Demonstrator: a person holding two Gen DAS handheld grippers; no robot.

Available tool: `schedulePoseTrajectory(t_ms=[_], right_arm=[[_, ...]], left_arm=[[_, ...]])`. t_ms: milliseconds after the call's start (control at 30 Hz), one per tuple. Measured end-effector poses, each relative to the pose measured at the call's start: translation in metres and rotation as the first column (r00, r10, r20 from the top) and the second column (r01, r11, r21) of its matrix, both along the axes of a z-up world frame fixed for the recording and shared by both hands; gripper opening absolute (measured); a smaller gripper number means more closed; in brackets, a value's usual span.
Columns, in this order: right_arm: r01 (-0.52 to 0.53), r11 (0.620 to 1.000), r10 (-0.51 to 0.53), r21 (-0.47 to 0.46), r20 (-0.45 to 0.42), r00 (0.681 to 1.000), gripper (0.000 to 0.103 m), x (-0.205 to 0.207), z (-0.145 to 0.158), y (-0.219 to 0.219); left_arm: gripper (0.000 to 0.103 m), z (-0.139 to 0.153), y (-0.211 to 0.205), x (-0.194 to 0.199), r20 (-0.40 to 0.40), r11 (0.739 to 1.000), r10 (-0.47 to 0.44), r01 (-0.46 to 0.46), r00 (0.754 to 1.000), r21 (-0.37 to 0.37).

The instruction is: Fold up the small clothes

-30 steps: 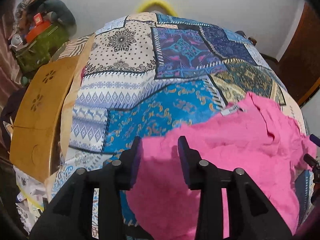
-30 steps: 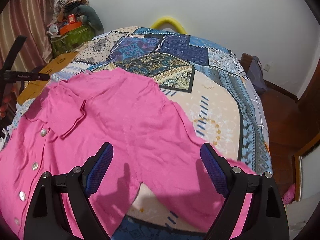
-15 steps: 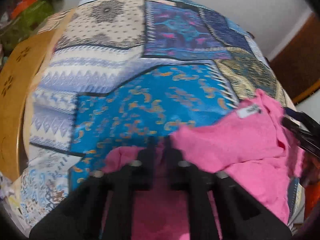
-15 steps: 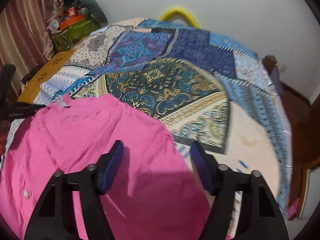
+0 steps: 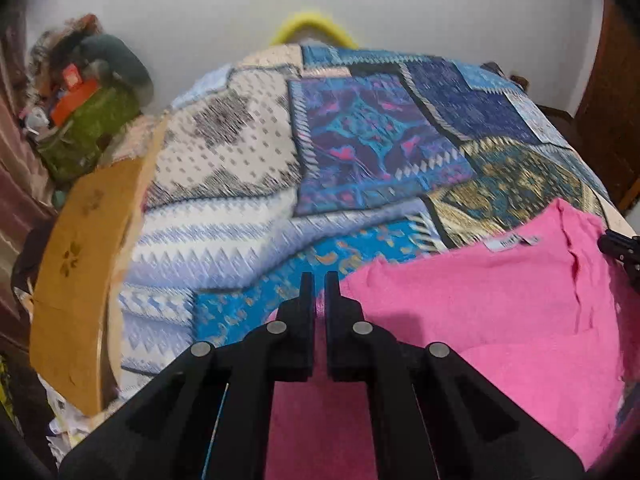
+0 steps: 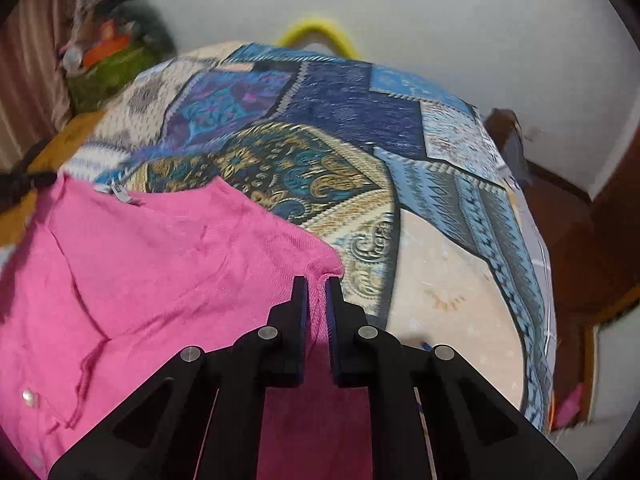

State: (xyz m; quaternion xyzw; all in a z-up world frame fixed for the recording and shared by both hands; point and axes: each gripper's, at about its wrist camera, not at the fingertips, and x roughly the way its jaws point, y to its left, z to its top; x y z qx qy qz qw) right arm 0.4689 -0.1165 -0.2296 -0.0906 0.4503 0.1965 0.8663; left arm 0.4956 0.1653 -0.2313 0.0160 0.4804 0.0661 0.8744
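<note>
Pink knit fills the near side of the bed: your cardigan (image 5: 500, 312) lies on the patchwork bedspread (image 5: 360, 140), white label (image 6: 120, 194) at its far edge and buttons (image 6: 28, 396) down one side. Your left gripper (image 5: 319, 292) has its fingers pinched narrow on one corner of it. Your right gripper (image 6: 317, 296) is clamped the same way on the opposite corner, cloth bunched between the pads.
</note>
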Motion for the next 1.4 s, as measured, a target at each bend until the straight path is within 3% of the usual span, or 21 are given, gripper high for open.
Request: schedulePoseTrajectory(t_ms=[67, 167, 233, 367, 433, 500, 633, 900, 1000, 1100, 1200, 1333, 1400], right_arm=[[0.001, 0.999, 0.0, 0.047, -0.024, 1.0, 0.012, -0.006, 0.009, -0.006], [-0.022, 0.998, 0.023, 0.061, -0.015, 1.0, 0.022, -0.025, 0.026, -0.011], [-0.017, 0.997, 0.016, 0.071, 0.012, 1.0, 0.039, -0.04, 0.04, -0.015], [-0.021, 0.995, 0.015, 0.094, 0.067, 0.998, 0.045, -0.073, 0.067, -0.031], [-0.009, 0.994, -0.001, 0.113, 0.082, 0.997, 0.054, -0.09, 0.077, -0.044], [0.01, 0.994, -0.022, 0.112, 0.108, 0.994, 0.055, -0.108, 0.084, -0.058], [0.052, 0.994, -0.063, 0.1, 0.114, 0.991, 0.056, -0.131, 0.083, -0.086], [0.231, 0.973, -0.229, -0.021, 0.071, 0.971, 0.056, -0.158, 0.048, -0.159], [0.301, 0.953, -0.3, -0.028, 0.043, 0.953, 0.056, -0.162, 0.032, -0.188], [0.369, 0.929, -0.369, -0.016, 0.002, 0.93, 0.056, -0.16, 0.017, -0.213], [0.379, 0.924, -0.377, 0.059, -0.043, 0.925, 0.056, -0.152, 0.003, -0.227], [0.405, 0.909, -0.396, 0.1, -0.096, 0.913, 0.056, -0.142, -0.01, -0.234], [0.409, 0.904, -0.4, 0.123, -0.089, 0.912, 0.048, -0.143, -0.012, -0.237]], left_arm=[[0.007, 0.003, -0.005, -0.01, -0.005, 1.0, -0.019, 0.019, 1.0, -0.006], [0.021, 0.014, -0.011, -0.031, -0.005, 0.998, -0.046, 0.045, 0.999, -0.05], [0.029, 0.024, -0.017, -0.048, 0.008, 0.996, -0.058, 0.058, 0.998, -0.064], [0.038, 0.045, -0.027, -0.081, 0.031, 0.99, -0.068, 0.071, 0.997, -0.124], [0.042, 0.055, -0.029, -0.097, 0.046, 0.983, -0.06, 0.066, 0.997, -0.168], [0.049, 0.063, -0.034, -0.114, 0.062, 0.98, -0.054, 0.065, 0.997, -0.19], [0.054, 0.065, -0.049, -0.144, 0.062, 0.979, -0.067, 0.078, 0.996, -0.187], [0.057, 0.035, -0.069, -0.174, 0.003, 0.979, -0.063, 0.062, 0.998, -0.193], [0.058, 0.02, -0.075, -0.178, -0.024, 0.979, -0.061, 0.055, 0.998, -0.196], [0.058, 0.006, -0.079, -0.177, -0.055, 0.98, -0.067, 0.055, 0.996, -0.189], [0.058, -0.004, -0.081, -0.176, -0.083, 0.982, -0.067, 0.051, 0.994, -0.184], [0.059, -0.005, -0.083, -0.177, -0.071, 0.984, -0.07, 0.057, 0.995, -0.17], [0.059, -0.005, -0.083, -0.177, -0.072, 0.984, -0.07, 0.057, 0.995, -0.167]])
